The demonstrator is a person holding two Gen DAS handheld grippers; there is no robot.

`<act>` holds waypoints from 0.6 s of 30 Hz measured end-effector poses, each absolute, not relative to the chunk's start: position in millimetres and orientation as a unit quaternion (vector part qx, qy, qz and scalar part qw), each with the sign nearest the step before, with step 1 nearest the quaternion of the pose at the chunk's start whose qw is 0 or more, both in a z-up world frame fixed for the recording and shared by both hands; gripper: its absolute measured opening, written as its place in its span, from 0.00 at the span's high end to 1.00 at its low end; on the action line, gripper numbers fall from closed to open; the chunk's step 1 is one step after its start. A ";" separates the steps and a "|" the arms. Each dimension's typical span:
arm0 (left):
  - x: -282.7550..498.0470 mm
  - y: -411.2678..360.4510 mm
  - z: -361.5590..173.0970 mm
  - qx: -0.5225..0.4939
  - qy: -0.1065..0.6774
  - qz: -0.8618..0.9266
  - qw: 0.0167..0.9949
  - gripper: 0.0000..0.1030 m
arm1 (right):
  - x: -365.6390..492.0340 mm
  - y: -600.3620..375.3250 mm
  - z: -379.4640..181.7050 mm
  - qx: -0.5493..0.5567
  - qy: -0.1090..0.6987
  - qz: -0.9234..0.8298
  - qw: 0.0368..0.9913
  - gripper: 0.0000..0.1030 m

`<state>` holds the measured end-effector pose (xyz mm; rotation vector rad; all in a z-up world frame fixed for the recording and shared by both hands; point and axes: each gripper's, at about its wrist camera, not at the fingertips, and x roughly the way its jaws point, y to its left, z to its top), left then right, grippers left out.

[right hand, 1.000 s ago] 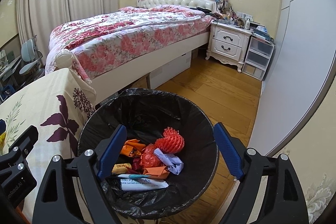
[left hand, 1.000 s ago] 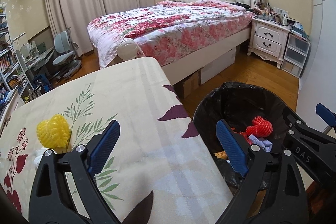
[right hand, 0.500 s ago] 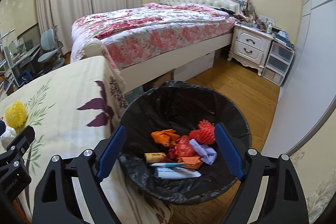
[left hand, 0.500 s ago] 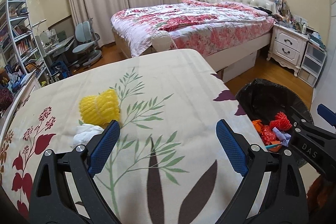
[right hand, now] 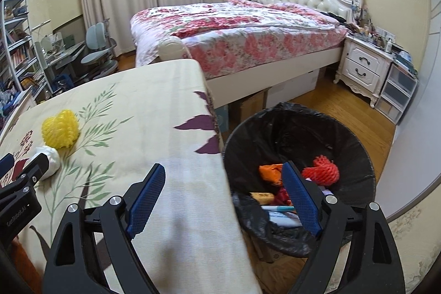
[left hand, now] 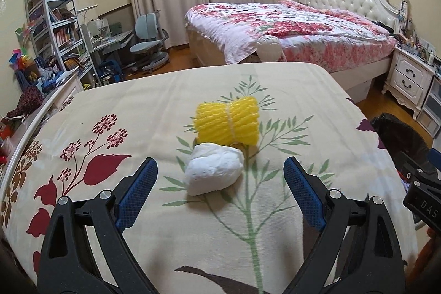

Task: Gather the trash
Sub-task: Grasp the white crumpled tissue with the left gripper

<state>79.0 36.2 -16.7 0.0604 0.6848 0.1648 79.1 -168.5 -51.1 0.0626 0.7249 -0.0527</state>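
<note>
A white crumpled tissue wad [left hand: 213, 169] lies on the floral tablecloth [left hand: 137, 128], touching a yellow foam net bundle [left hand: 228, 121] just behind it. My left gripper [left hand: 220, 190] is open and empty, its jaws on either side of the wad, slightly short of it. Both items also show in the right wrist view, the yellow net [right hand: 60, 129] and the tissue [right hand: 49, 160]. My right gripper [right hand: 223, 192] is open and empty above the table's right edge. A black-lined trash bin [right hand: 344, 139] right of the table holds a red foam net [right hand: 321, 171], orange wrappers and other trash.
A bed with a pink floral quilt [left hand: 289, 32] stands behind the table. A white nightstand [right hand: 363, 68] and plastic drawers [right hand: 397, 92] are at the right wall. Shelves [left hand: 52, 26], a desk and a grey chair [left hand: 148, 43] are at the left. Wooden floor surrounds the bin.
My left gripper has swung left from the bin to face the tissue and yellow net. My right gripper has shifted left from over the bin to the table's edge.
</note>
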 end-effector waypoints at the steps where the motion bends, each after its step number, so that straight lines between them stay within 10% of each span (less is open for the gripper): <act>1: 79.7 40.0 -17.7 0.027 0.338 0.082 0.937 0.12 | 79.3 -165.6 -50.7 0.029 0.355 -0.022 0.934 0.19; 18: 98.3 58.8 -28.2 0.002 0.373 0.061 0.926 0.17 | 78.3 -132.1 -52.6 0.013 0.365 0.017 0.931 0.19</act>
